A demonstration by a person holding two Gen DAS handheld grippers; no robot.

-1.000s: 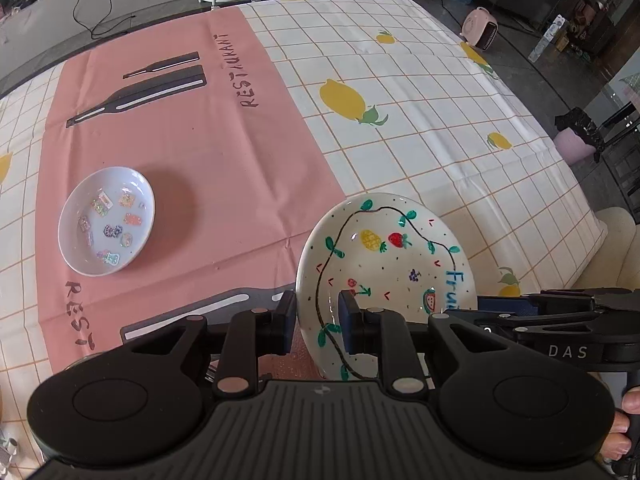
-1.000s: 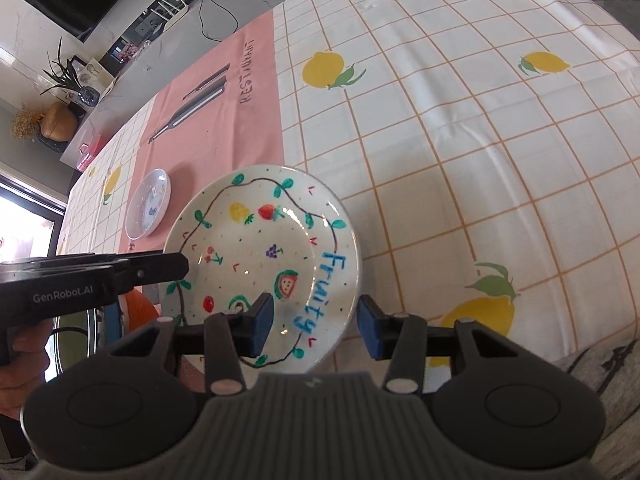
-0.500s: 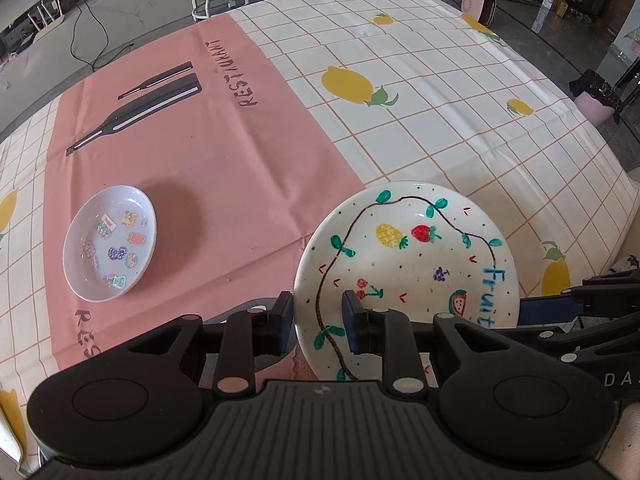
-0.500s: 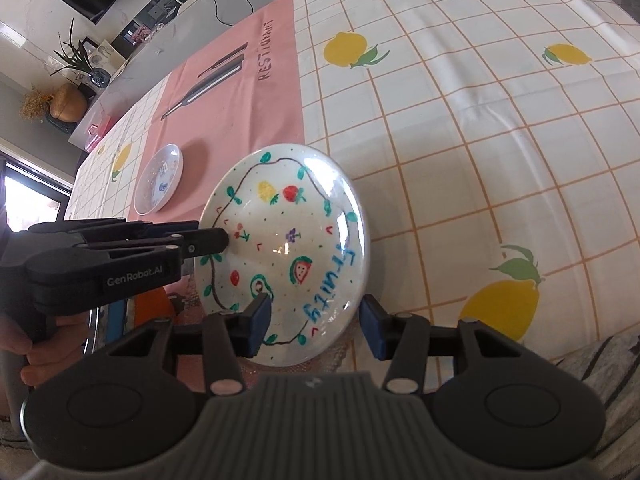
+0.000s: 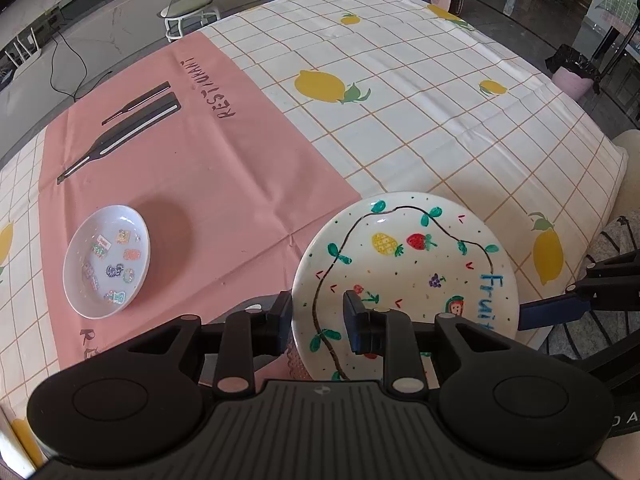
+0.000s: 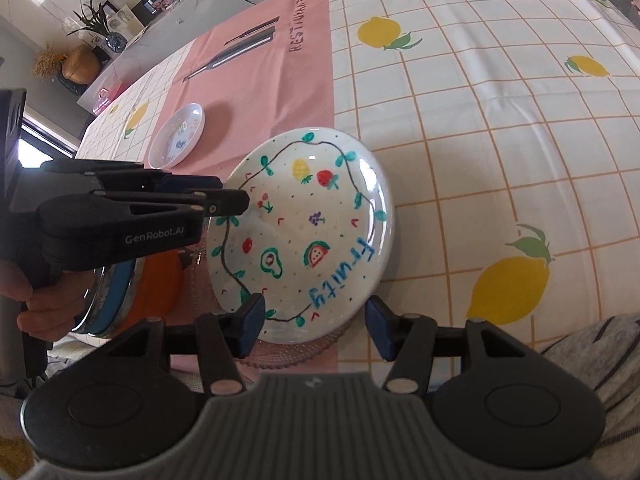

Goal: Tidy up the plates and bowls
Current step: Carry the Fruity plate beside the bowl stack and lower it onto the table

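A counter (image 5: 420, 128) is seen covered by a cream checked cloth printed with lemons, with a pink panel (image 5: 200, 168) bearing dark cutlery silhouettes and the word RESTAURANT laid across its left part; a stool, a cable and a pale floor are made out beyond the far edge. A white plate (image 5: 408, 264) painted with fruit, a vine and the blue word "Fruity" is found at the near edge of the counter, tilted, and in the right wrist view (image 6: 304, 232) it is seen resting above a clear beaded glass dish (image 6: 292, 350), with the rims of further stacked dishes, blue and orange among them, visible to its left. The left tongs (image 5: 318, 320) are placed astride the plate's left rim, one finger behind the rim and the other over the painted face; whether the pads press on the rim cannot be told, though the gap is narrow. The same tongs are seen from the side in the right wrist view (image 6: 224, 200), their tips at the plate's left edge, held by a hand (image 6: 28, 304). The right tongs (image 6: 316, 322) are opening, their blue pads standing clear of the plate's near rim on either side, nothing being gripped. A small lilac bowl (image 5: 106, 262) with coloured stickers inside is set on the pink panel, well apart from the plate. A striped grey sleeve (image 6: 592, 360) is visible at the lower right.
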